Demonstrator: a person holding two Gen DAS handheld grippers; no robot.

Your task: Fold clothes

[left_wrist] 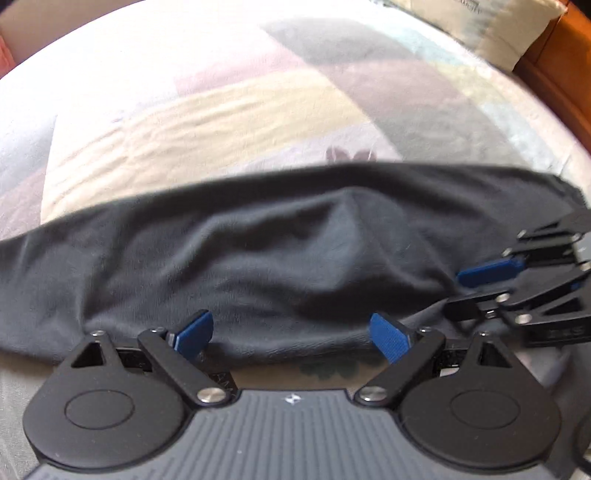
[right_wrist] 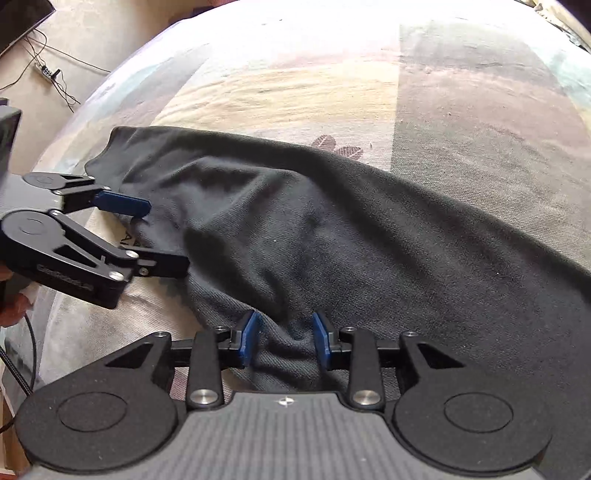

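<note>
Black cloth, a dark garment [left_wrist: 280, 258], lies rumpled in a long band across a patchwork bedspread [left_wrist: 229, 118], close under both tools. The left gripper [left_wrist: 291, 334] hangs over the garment's near edge with its blue pads [left_wrist: 195, 334] spread wide and nothing pinched between them. The right gripper [right_wrist: 284, 341] stands partly open; a ridge of the fabric rises between its pads [right_wrist: 249, 338], which do not press on it. Farther off, a pale pillow [left_wrist: 491, 26] rests by a wooden bed frame [left_wrist: 554, 70].

A patchwork bedspread [left_wrist: 229, 110] covers the bed, with a pillow [left_wrist: 491, 26] and floor cables [right_wrist: 51, 74] nearby.
</note>
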